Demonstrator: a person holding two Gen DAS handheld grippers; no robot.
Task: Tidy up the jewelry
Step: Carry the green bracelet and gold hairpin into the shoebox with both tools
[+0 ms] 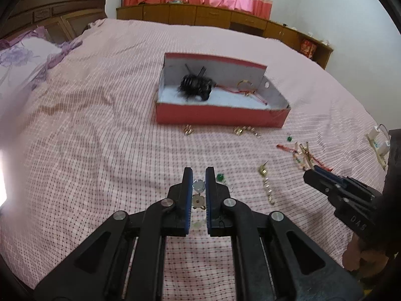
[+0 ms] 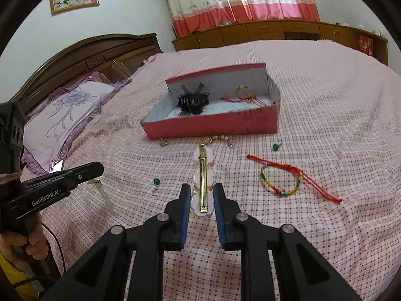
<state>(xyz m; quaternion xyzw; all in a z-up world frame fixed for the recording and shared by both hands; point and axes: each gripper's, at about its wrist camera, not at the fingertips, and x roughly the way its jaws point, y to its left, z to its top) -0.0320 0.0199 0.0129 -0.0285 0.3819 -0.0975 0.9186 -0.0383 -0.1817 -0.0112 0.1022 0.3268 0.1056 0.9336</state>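
A red box [image 1: 220, 116] [image 2: 213, 128] lies open on the bed, holding a black hair claw [image 1: 196, 86] [image 2: 193, 101] and a red-string bracelet [image 2: 246, 94]. My left gripper [image 1: 199, 176] is shut on a flower-bead piece [image 1: 198, 185], low over the bed. My right gripper [image 2: 201, 193] is open around a gold hair clip with pink flowers [image 2: 203, 183] that lies on the bed. A rainbow bracelet with red cord [image 2: 280, 178] lies right of it. Green-bead earrings [image 2: 156, 183] [image 2: 275, 146] lie nearby.
Gold trinkets [image 1: 188, 130] [image 1: 241, 130] lie along the box's front wall. A gold pendant chain [image 1: 267, 183] lies right of the left gripper. Pillows [image 2: 62, 123] and a wooden headboard [image 2: 100, 52] are at the left; cabinets [image 1: 200, 16] line the far wall.
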